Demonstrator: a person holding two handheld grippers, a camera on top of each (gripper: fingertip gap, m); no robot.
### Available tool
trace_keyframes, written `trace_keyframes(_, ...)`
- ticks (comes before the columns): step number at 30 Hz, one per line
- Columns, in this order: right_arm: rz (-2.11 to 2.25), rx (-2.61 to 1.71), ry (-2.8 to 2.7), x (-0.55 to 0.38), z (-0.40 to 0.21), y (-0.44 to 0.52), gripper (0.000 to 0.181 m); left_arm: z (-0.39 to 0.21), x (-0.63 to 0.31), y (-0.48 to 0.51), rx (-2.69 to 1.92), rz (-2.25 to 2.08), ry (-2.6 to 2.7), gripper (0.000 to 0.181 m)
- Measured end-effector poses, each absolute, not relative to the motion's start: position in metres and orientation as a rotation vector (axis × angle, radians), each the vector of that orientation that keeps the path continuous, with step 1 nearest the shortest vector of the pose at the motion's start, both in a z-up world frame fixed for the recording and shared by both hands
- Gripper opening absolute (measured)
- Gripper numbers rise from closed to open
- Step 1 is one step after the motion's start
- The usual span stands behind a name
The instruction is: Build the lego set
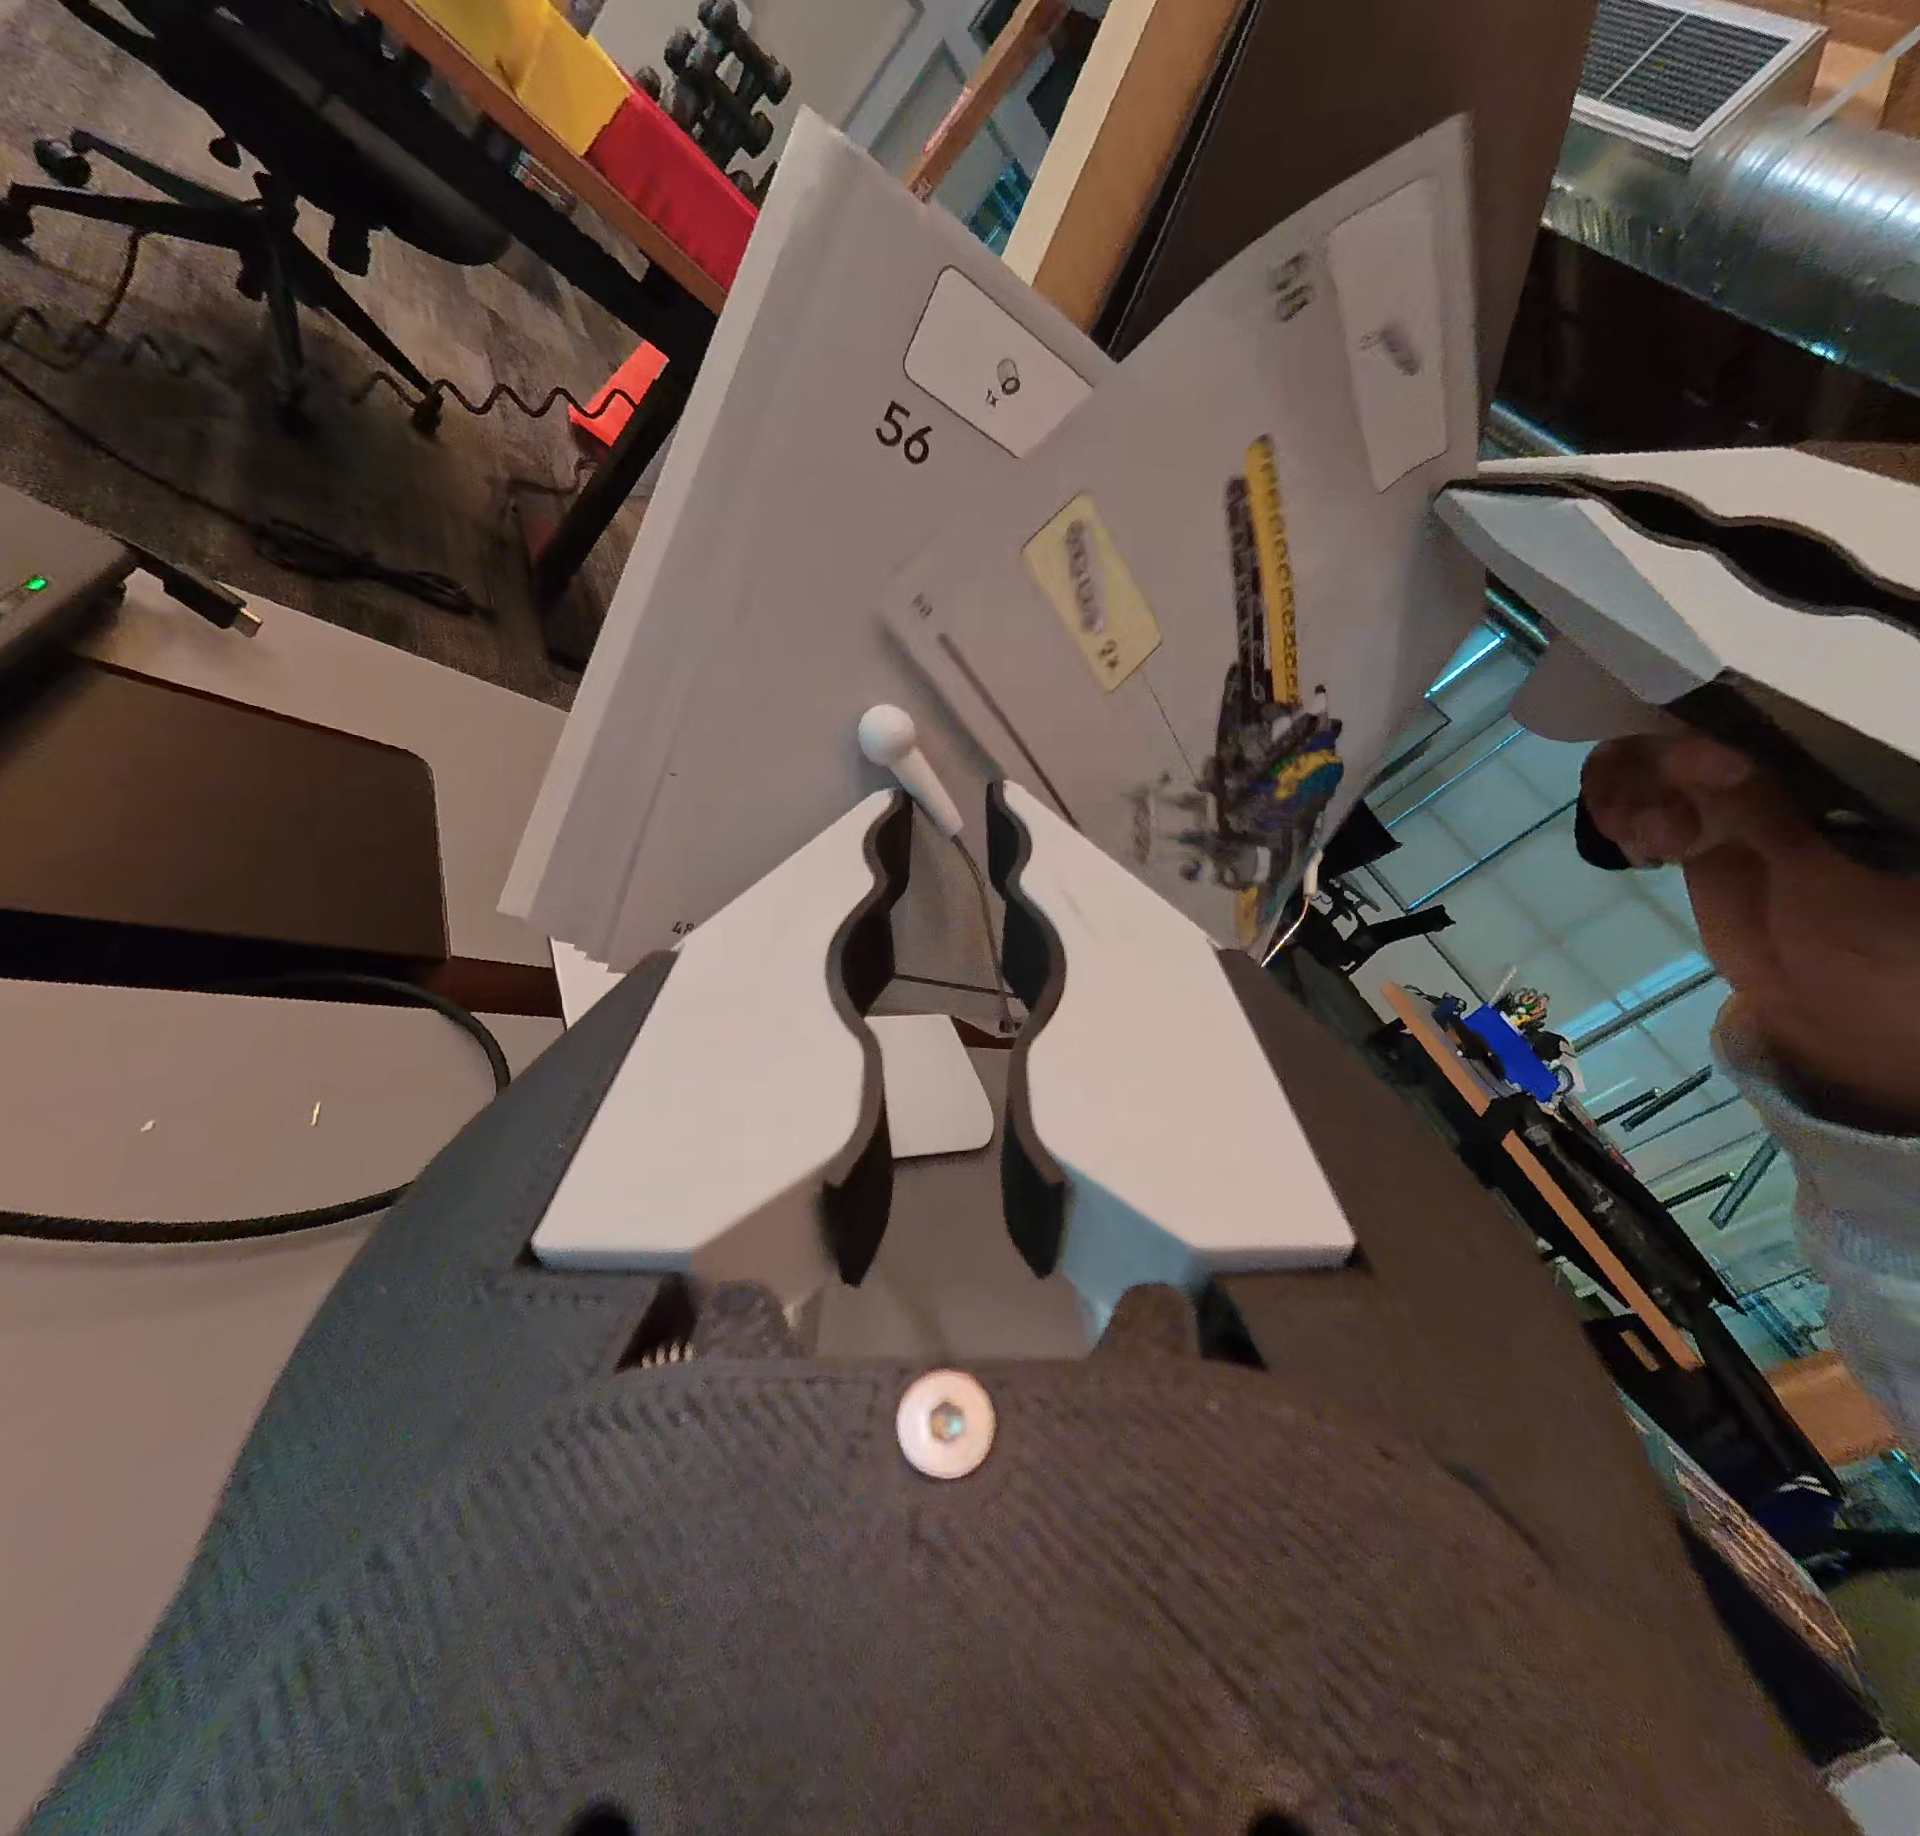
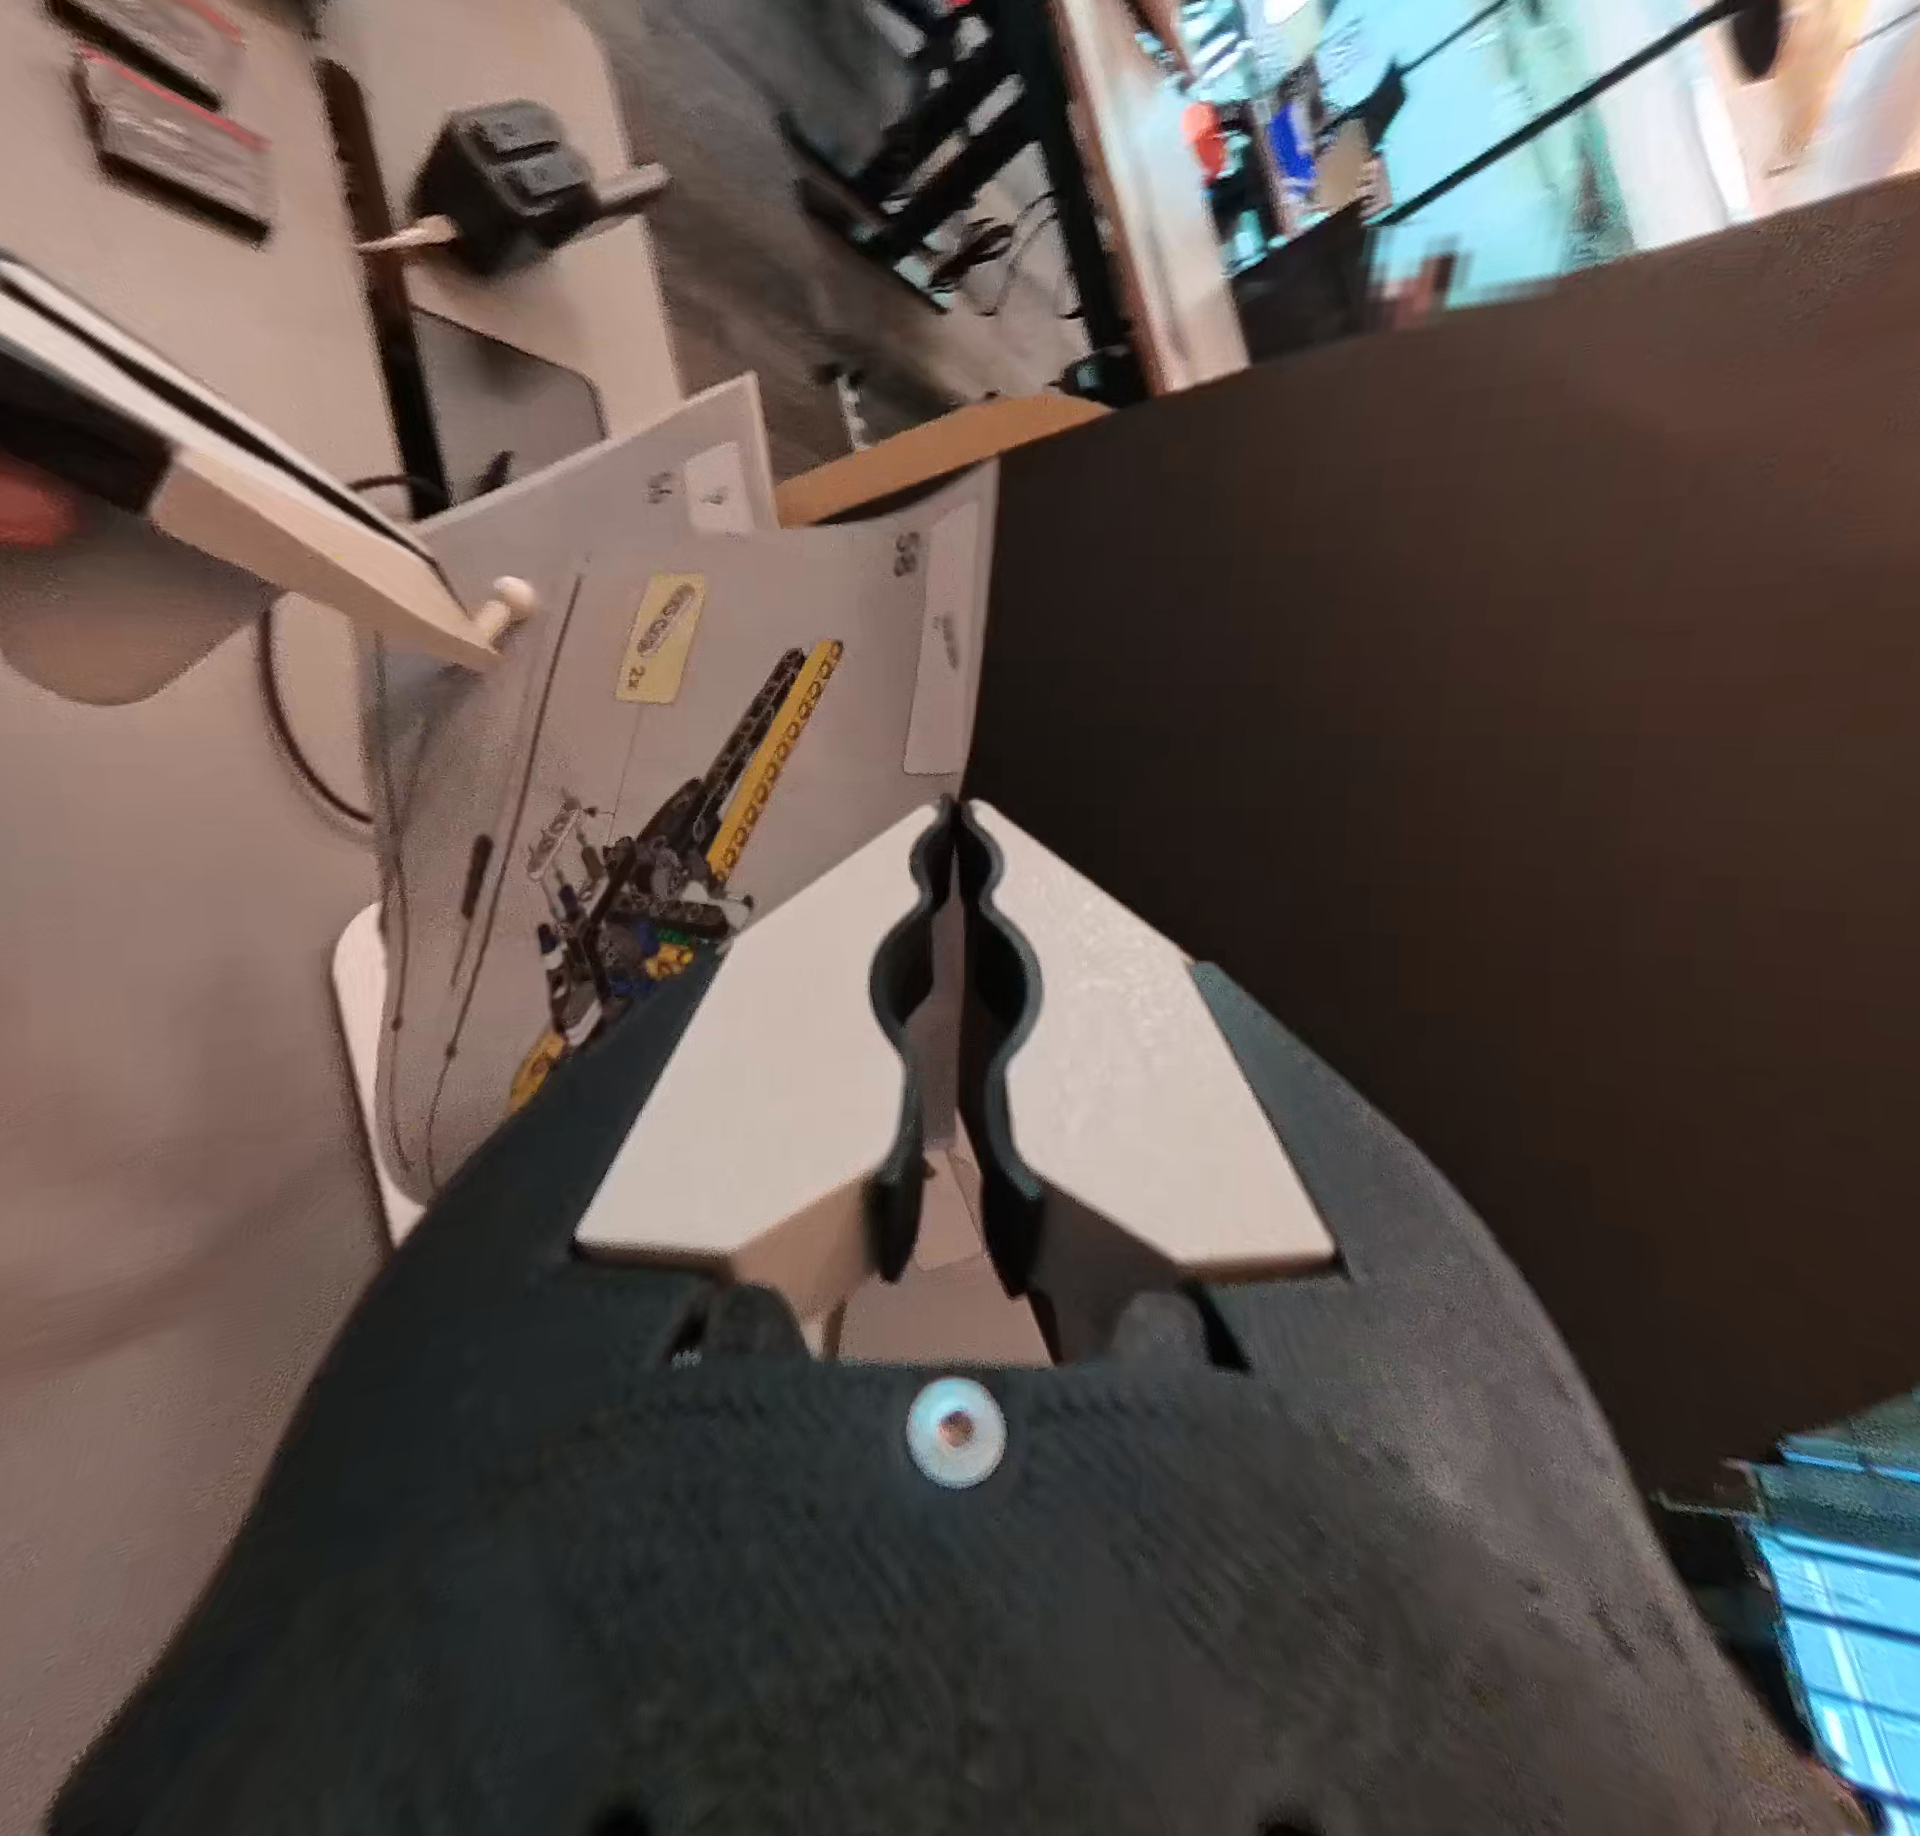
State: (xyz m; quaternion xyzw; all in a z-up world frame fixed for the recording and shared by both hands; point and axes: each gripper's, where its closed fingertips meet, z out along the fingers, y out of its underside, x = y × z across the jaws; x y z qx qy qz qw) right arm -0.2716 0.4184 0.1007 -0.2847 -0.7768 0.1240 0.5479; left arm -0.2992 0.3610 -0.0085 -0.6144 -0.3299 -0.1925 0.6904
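Note:
The open instruction booklet (image 1: 790,539) stands tilted up on the white table (image 1: 156,1111). My left gripper (image 1: 943,799) is in front of the booklet, shut on a small white ball-ended lego pin (image 1: 888,737) that sticks out past its tips. It also shows in the right wrist view (image 2: 468,633) with the pin (image 2: 509,600). My right gripper (image 2: 951,807) is shut on the right edge of a lifted booklet page (image 2: 810,581). In the left wrist view the right gripper (image 1: 1455,503) meets that blurred page (image 1: 1195,560) at its edge.
A dark upright panel (image 2: 1455,747) stands right behind the booklet. A laptop (image 1: 42,591), a black mat (image 1: 208,810) and a black cable (image 1: 312,1215) lie on the left. A person's hand (image 1: 1714,820) holds the right gripper. An office chair (image 1: 260,176) stands beyond the table. Across from one pair of fingers to the other is roughly 12 cm.

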Motion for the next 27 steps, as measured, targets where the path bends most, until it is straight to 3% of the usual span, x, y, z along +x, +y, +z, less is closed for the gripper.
trace_keyframes(27, 0.206, -0.460, -1.752, -0.270, 0.087, 0.399, 0.000, -0.003, -0.296, 0.354, -1.222, -0.324, -0.703, 0.005)
